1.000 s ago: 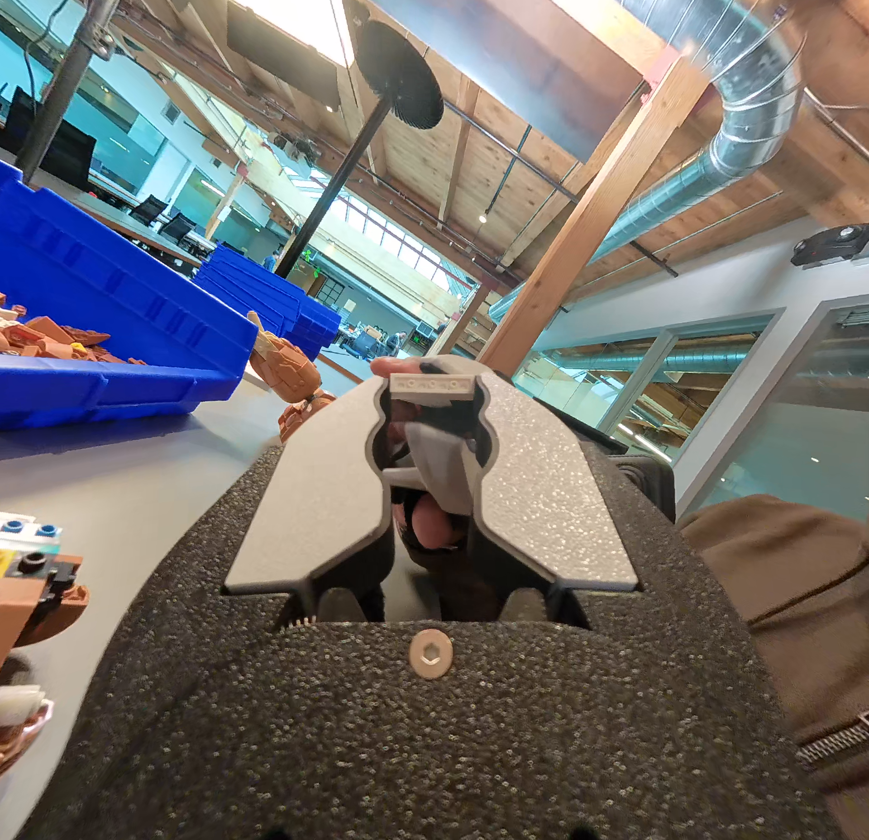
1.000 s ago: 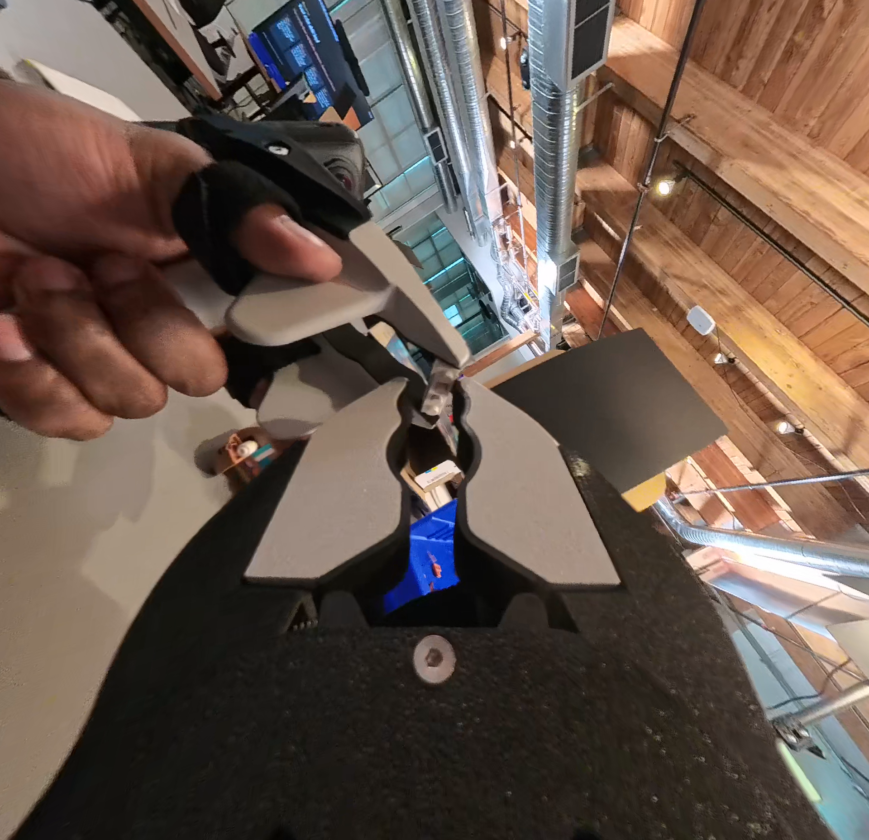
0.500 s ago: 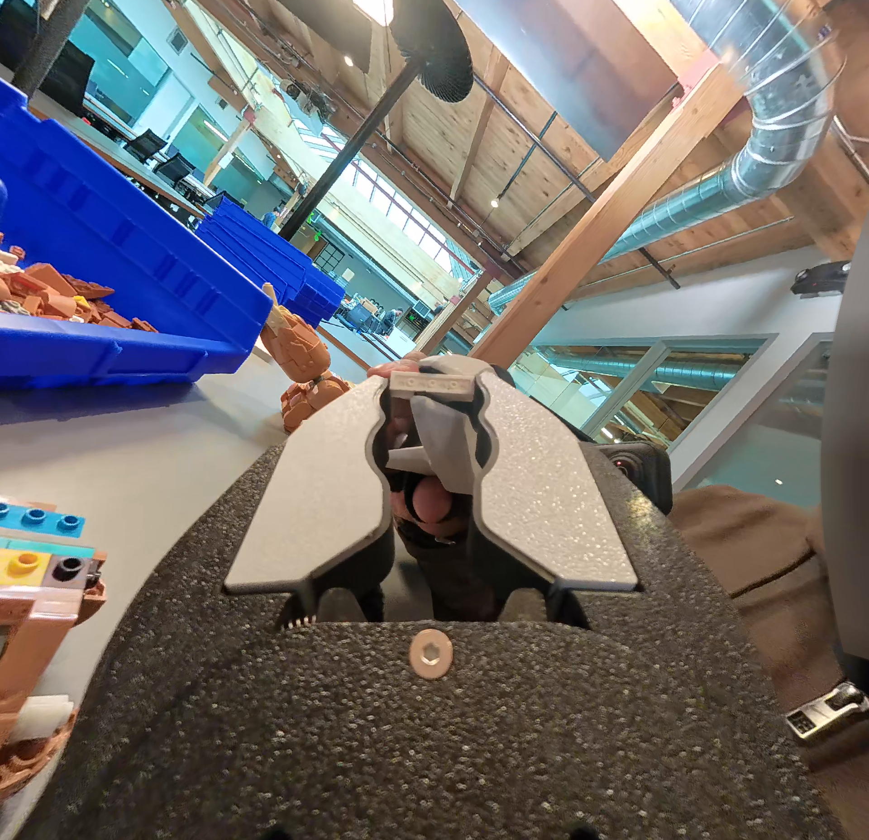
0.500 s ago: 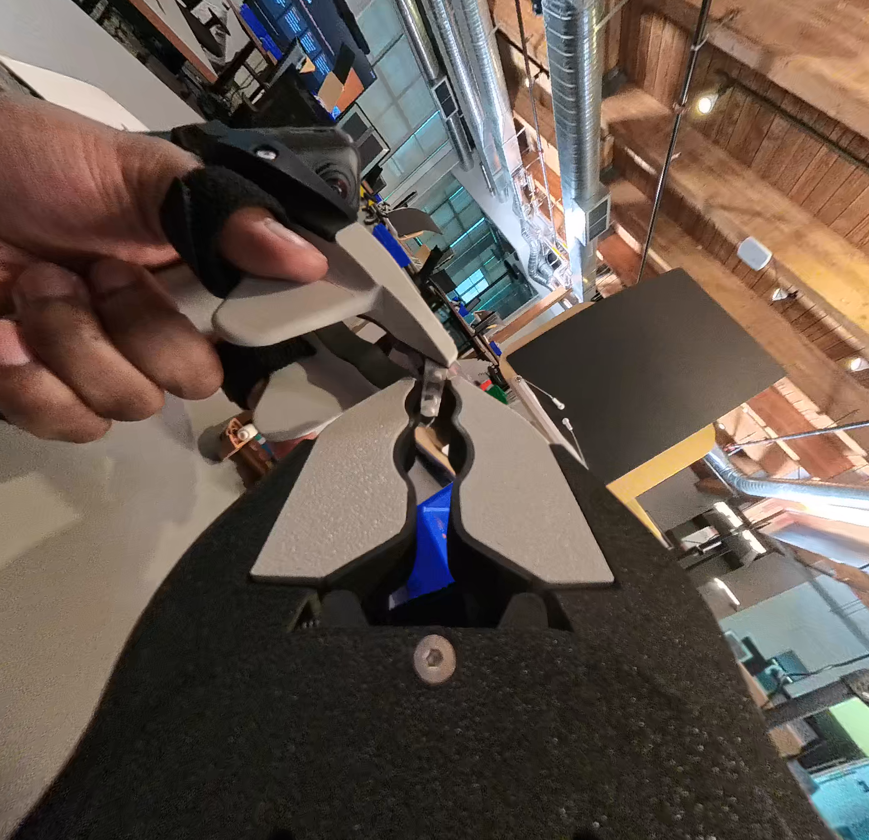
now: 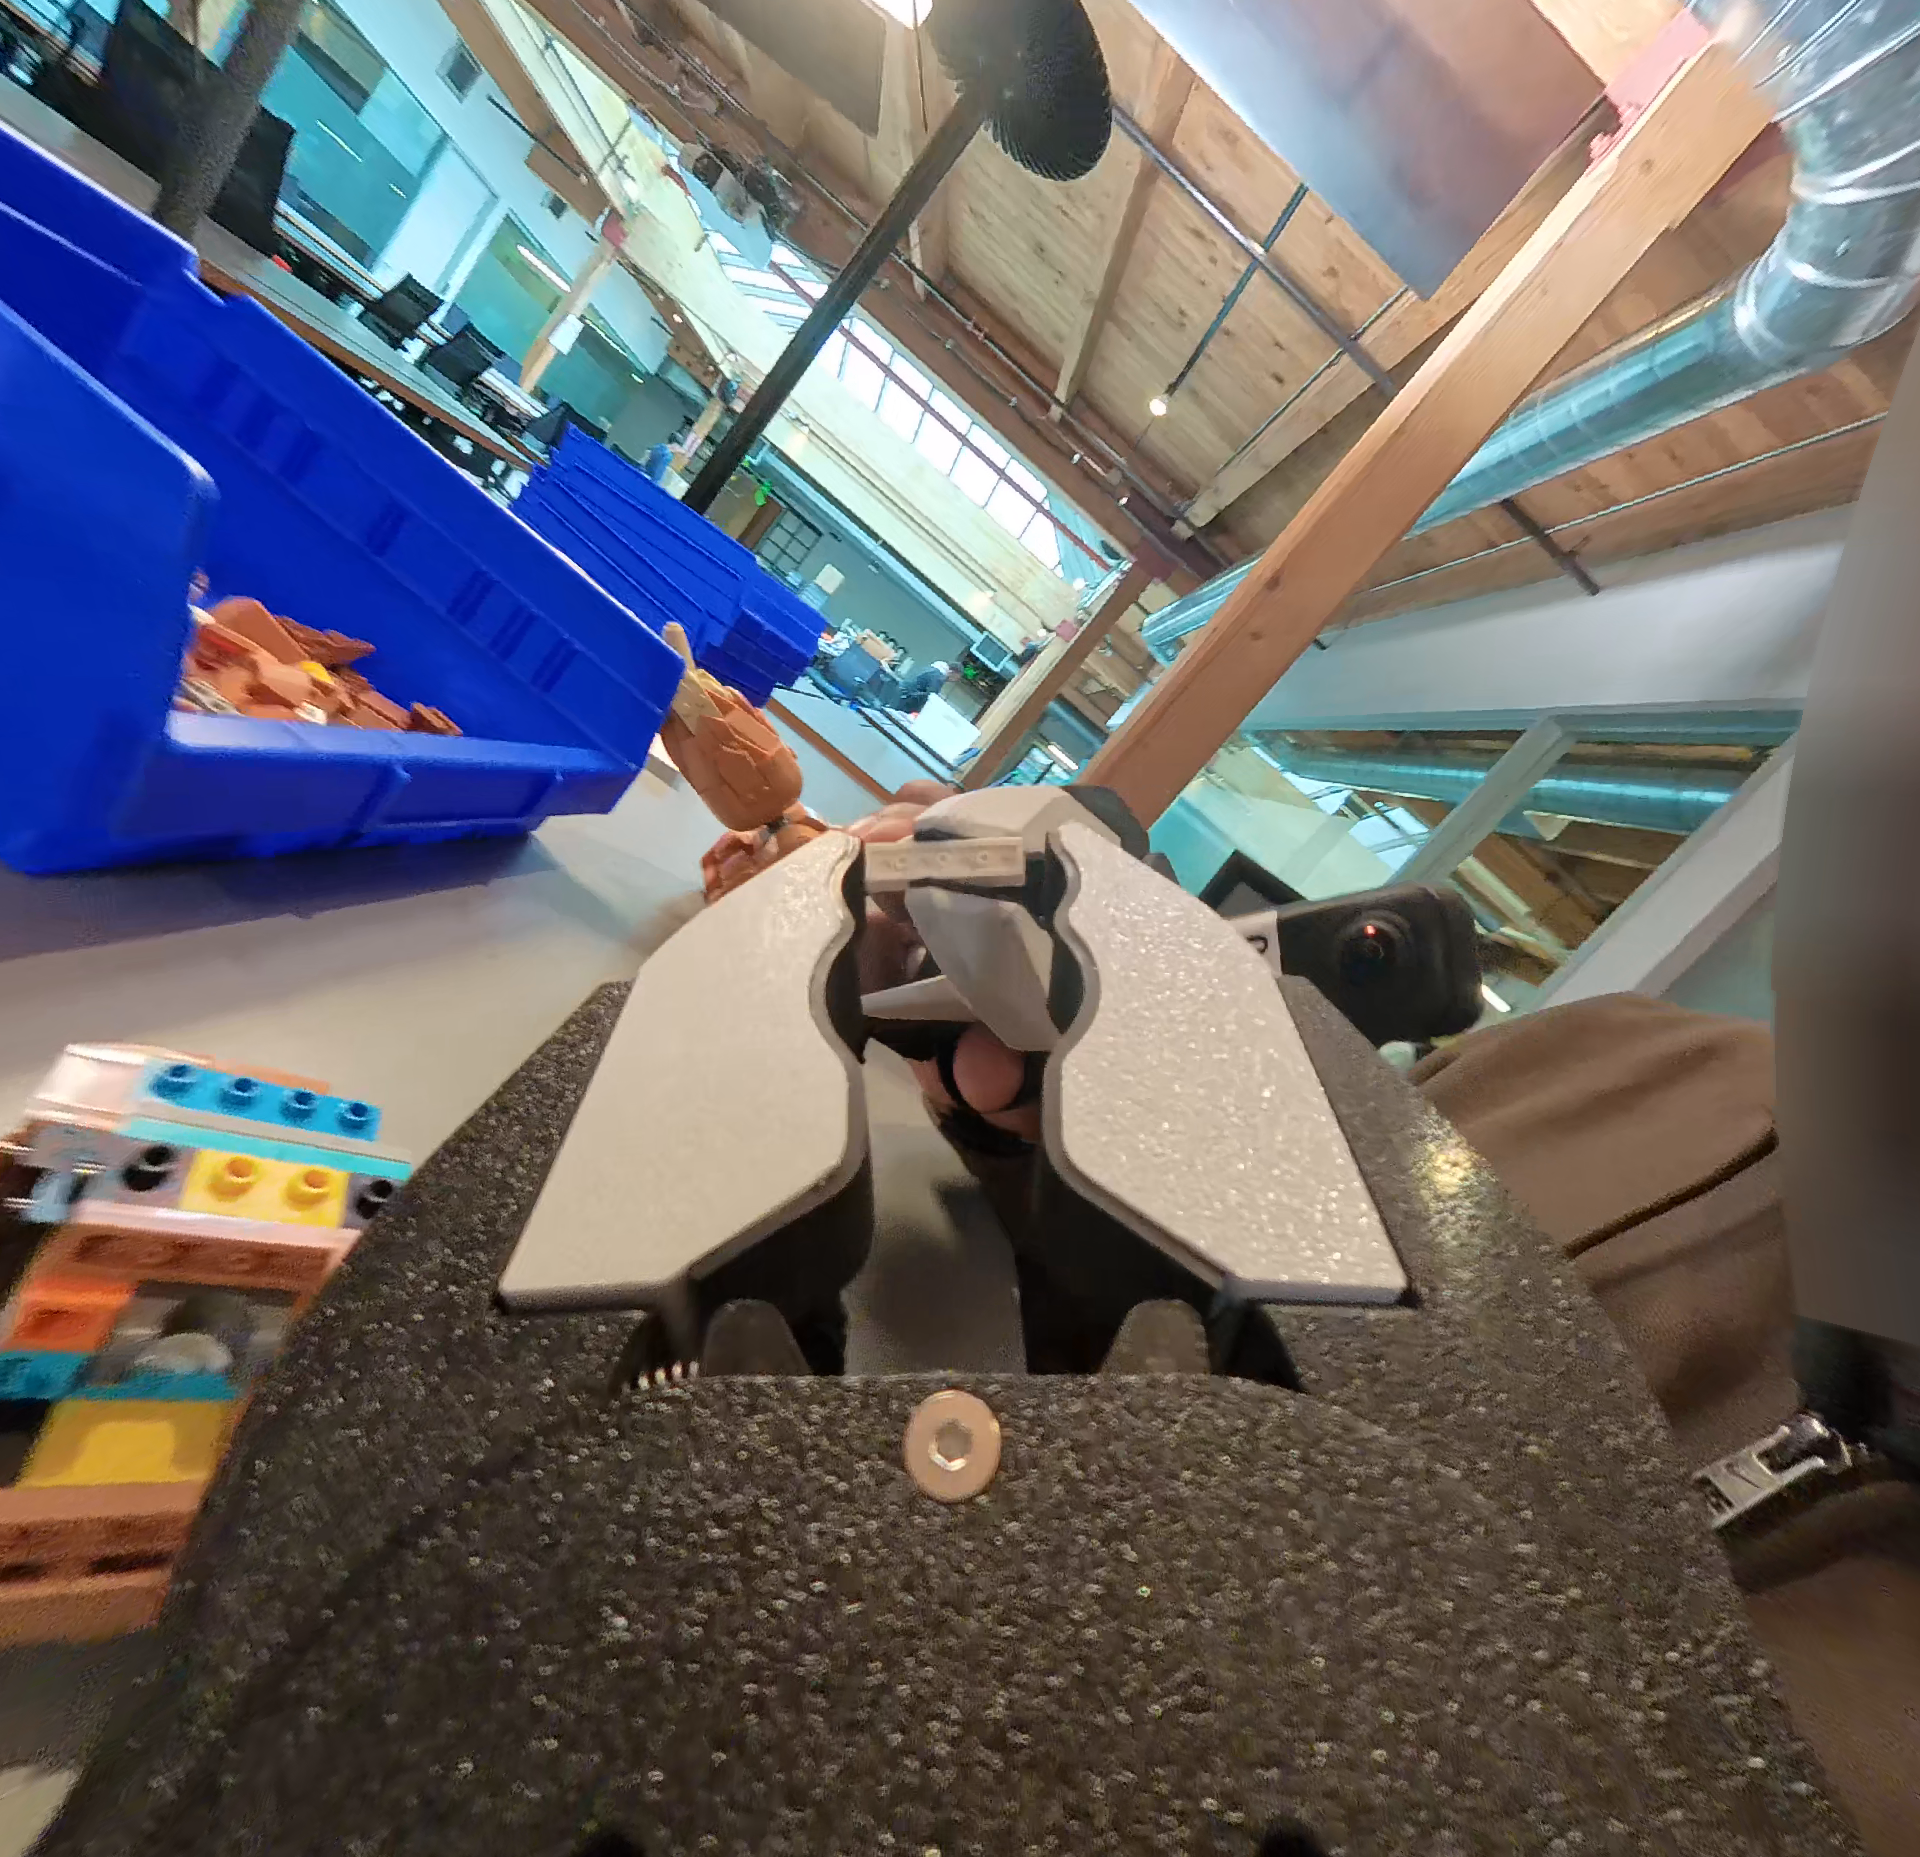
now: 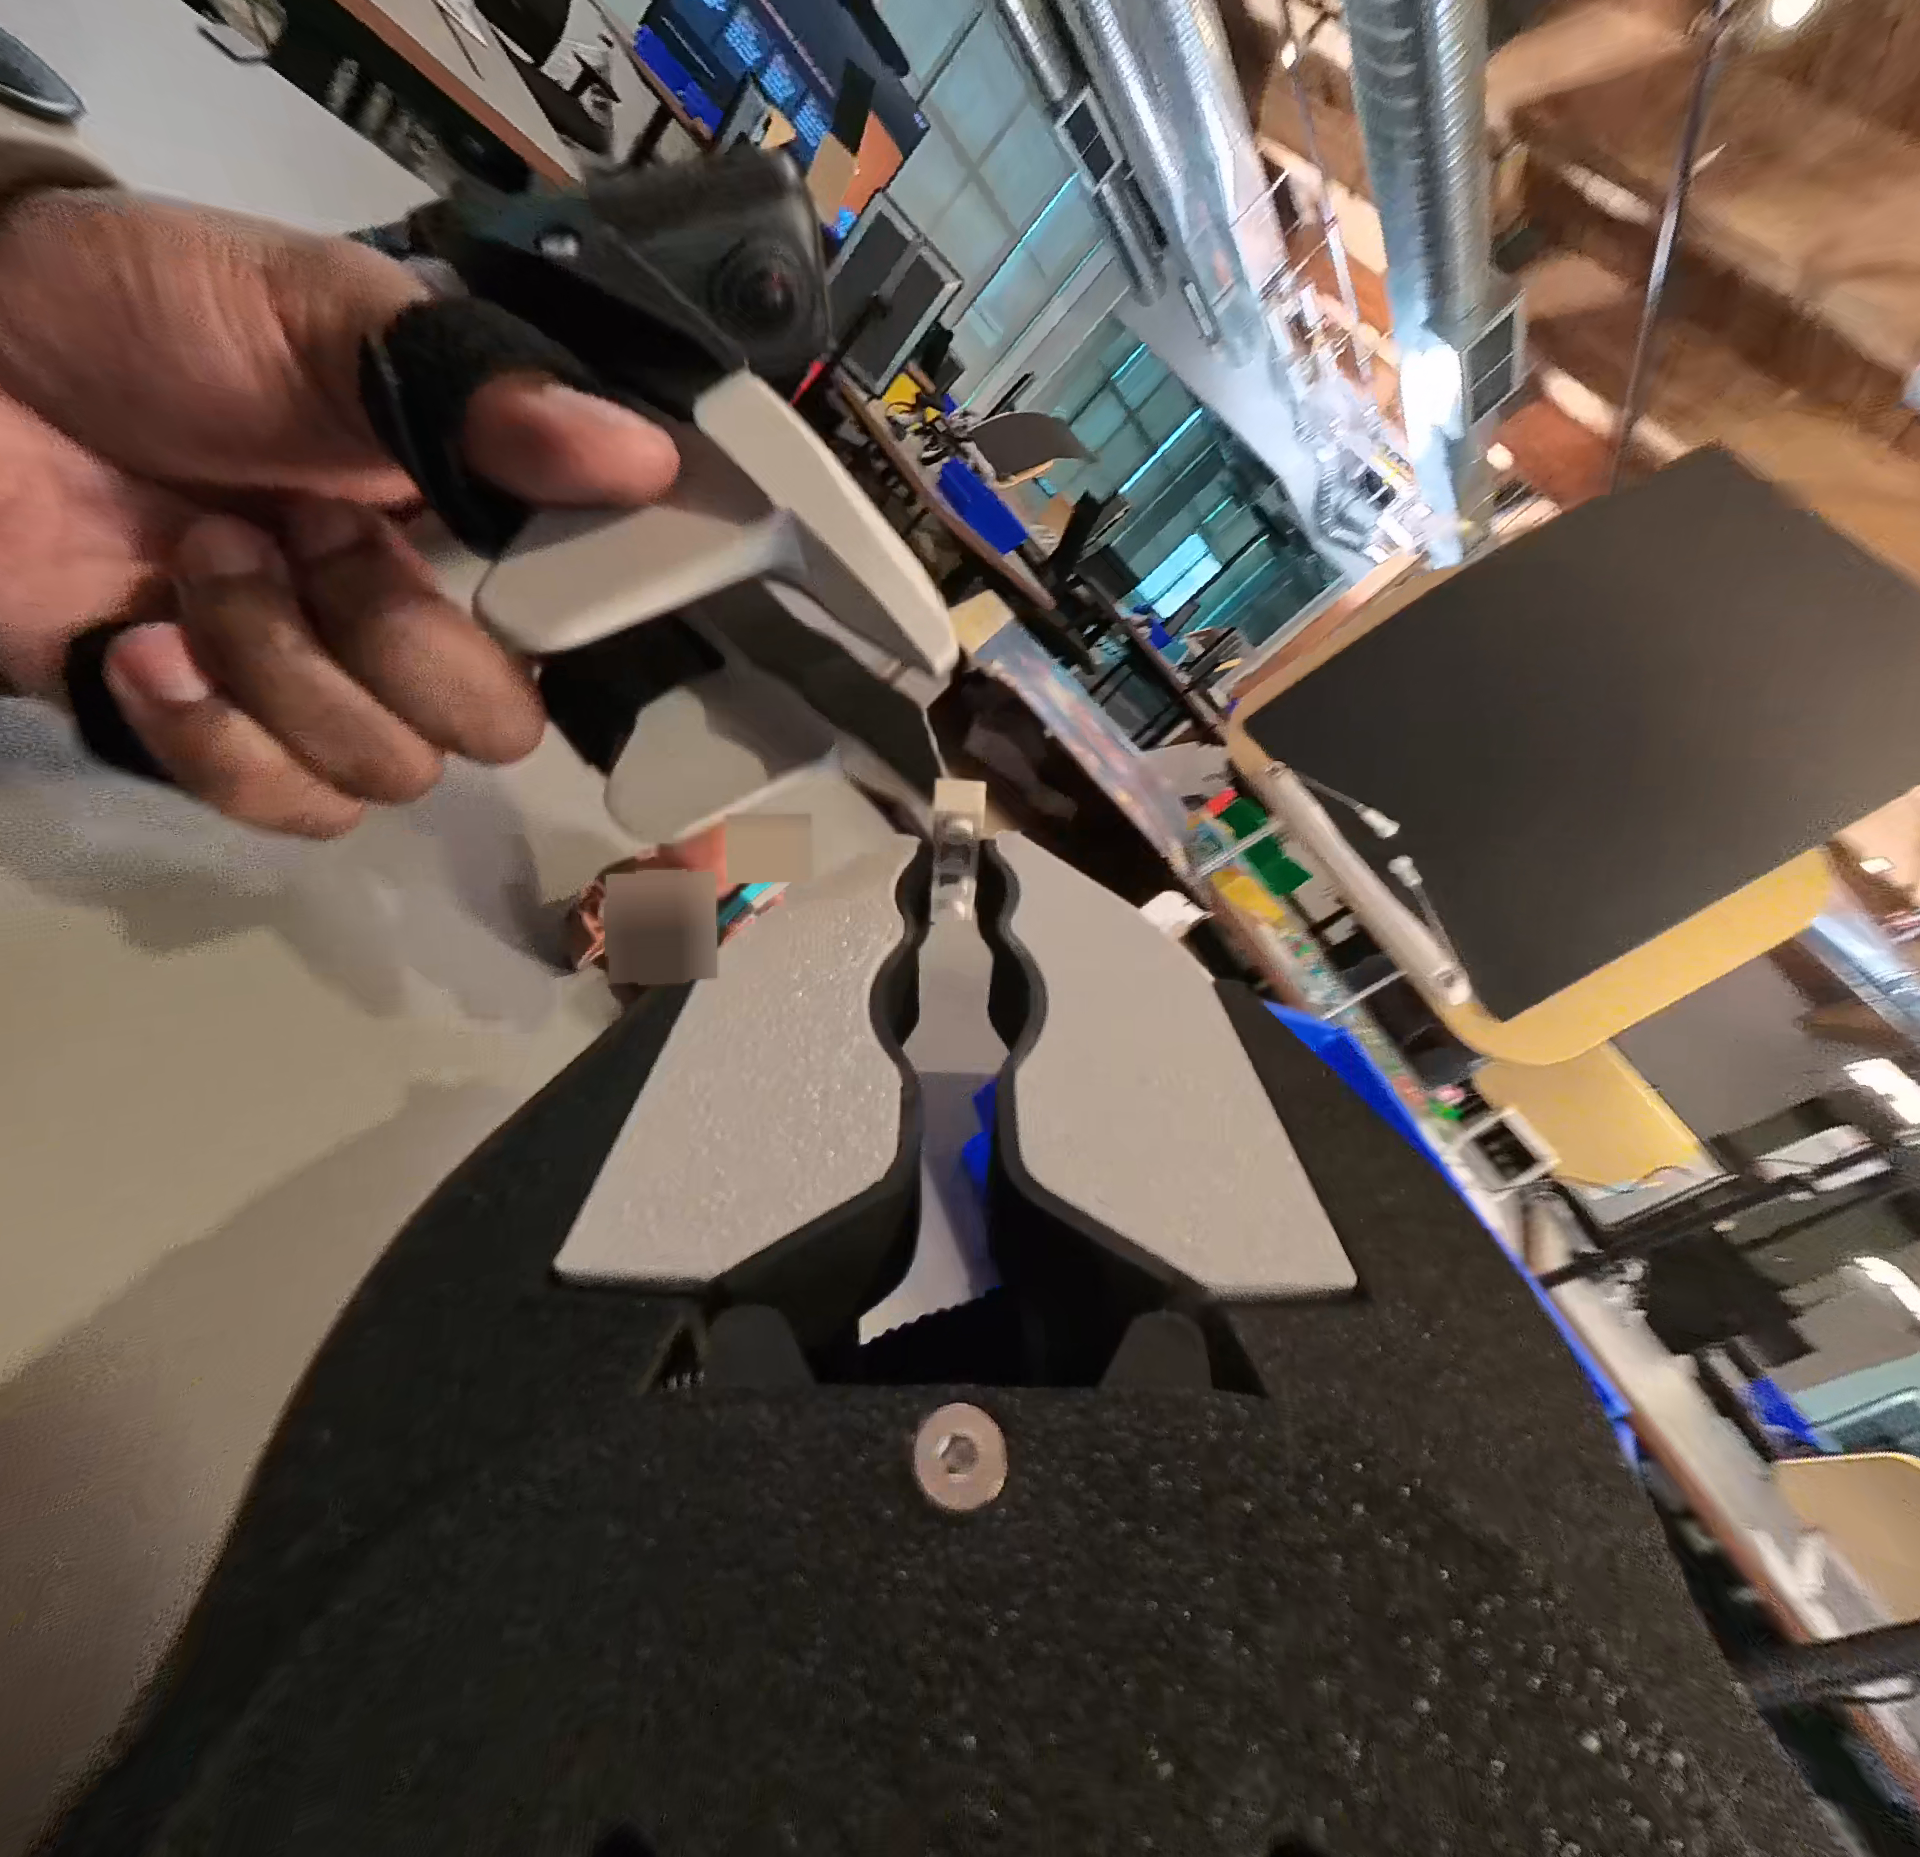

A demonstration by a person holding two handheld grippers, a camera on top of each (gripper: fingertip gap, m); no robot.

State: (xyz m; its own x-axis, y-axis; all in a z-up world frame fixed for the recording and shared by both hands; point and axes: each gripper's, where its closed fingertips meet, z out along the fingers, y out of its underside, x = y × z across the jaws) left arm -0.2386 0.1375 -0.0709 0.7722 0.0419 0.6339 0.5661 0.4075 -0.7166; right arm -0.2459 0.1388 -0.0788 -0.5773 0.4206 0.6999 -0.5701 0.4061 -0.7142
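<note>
Since a second ago the left hand-held gripper [image 5: 948,860] has tilted lower, so more of the blue bin [image 5: 343,602] and the toy-brick model [image 5: 177,1215] shows. It pinches a flat grey brick [image 5: 943,859] crosswise at its tips. Only the right view shows the person's hand [image 6: 239,519] gripping the other tool; the right hand-held gripper [image 6: 954,851] is closed narrowly on that brick's edge above the desk [image 6: 187,1059].

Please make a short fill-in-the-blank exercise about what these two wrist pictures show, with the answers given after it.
1. The left tongs grip a small light grey studded ___ between their tips.
2. The brown bricks lie in a ___ bin.
3. The right tongs pinch a thin ___ piece.
4. The table is ___ in colour.

Answers: plate; blue; grey; grey
</note>
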